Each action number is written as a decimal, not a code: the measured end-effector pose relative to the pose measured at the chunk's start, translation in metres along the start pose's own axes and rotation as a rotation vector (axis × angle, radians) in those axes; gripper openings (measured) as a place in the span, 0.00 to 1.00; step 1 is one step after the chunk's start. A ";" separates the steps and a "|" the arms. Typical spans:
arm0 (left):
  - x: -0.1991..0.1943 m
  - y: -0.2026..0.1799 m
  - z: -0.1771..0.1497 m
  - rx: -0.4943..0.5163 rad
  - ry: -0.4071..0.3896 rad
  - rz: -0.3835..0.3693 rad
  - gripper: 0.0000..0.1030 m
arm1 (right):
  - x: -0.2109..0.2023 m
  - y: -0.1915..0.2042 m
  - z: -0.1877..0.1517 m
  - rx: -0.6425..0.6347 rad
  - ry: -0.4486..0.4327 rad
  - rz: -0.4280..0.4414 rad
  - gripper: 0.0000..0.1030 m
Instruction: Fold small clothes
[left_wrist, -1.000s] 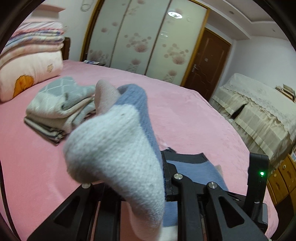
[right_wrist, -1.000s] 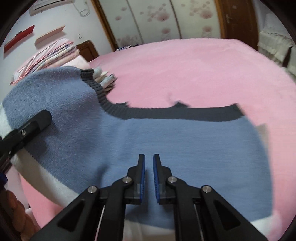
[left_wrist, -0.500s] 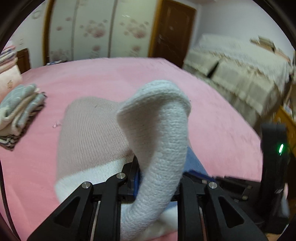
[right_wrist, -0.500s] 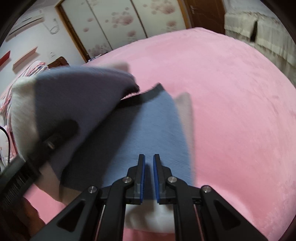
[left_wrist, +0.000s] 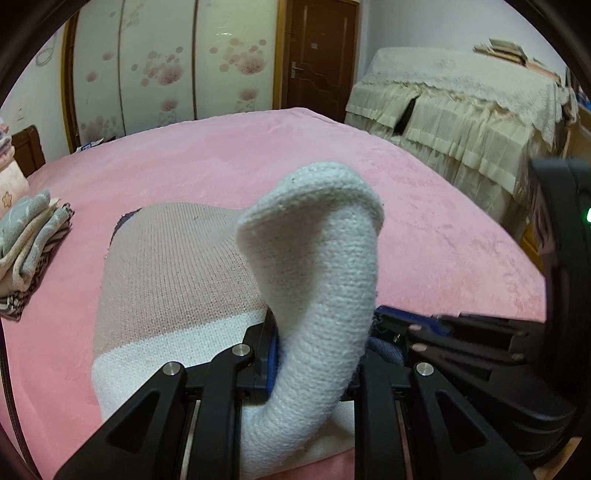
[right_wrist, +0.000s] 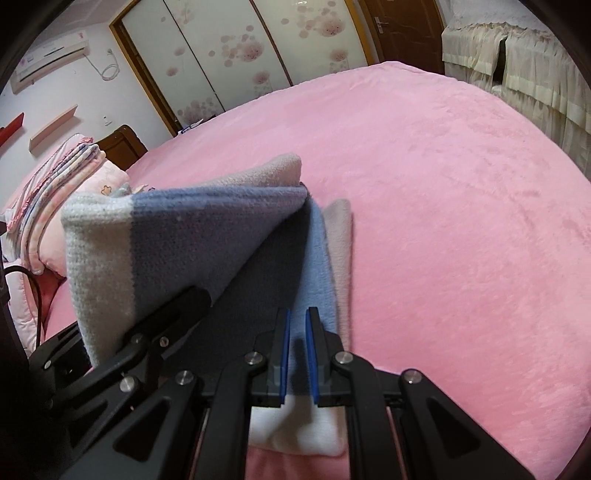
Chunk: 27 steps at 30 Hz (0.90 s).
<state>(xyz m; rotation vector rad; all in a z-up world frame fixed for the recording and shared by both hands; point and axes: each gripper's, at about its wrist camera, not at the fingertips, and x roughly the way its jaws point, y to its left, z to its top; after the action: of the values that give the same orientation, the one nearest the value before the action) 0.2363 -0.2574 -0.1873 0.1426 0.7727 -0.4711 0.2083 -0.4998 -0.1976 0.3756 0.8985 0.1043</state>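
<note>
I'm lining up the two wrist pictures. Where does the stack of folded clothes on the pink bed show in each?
Left wrist: the folded stack lies at the far left edge, on the pink bed.
Right wrist: almost hidden; only a sliver shows behind the lifted knit sweater.
Shared landmark: the flowered wardrobe doors beyond the bed.

Left tongs' (left_wrist: 314, 354) pads behind sweater (left_wrist: 314, 266)

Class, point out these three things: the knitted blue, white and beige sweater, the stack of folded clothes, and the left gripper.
knitted blue, white and beige sweater (right_wrist: 207, 236): right wrist view, lifted blue panel.
stack of folded clothes (left_wrist: 27, 240): left wrist view, top grey garment.
left gripper (left_wrist: 314, 354): left wrist view, between fingertips, shut on sweater.
</note>
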 end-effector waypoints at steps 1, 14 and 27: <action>0.003 -0.002 -0.003 0.016 0.008 0.008 0.15 | 0.000 -0.002 0.000 0.003 0.002 -0.004 0.09; -0.011 -0.007 -0.026 0.061 0.075 -0.103 0.62 | -0.013 -0.013 -0.002 0.016 0.031 -0.042 0.08; -0.092 0.097 -0.036 -0.218 0.074 -0.081 0.67 | -0.060 0.006 0.017 -0.007 -0.006 0.041 0.31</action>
<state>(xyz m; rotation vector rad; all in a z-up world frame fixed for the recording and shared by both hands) 0.2007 -0.1283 -0.1532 -0.0750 0.8997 -0.4573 0.1845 -0.5136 -0.1415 0.3879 0.8848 0.1444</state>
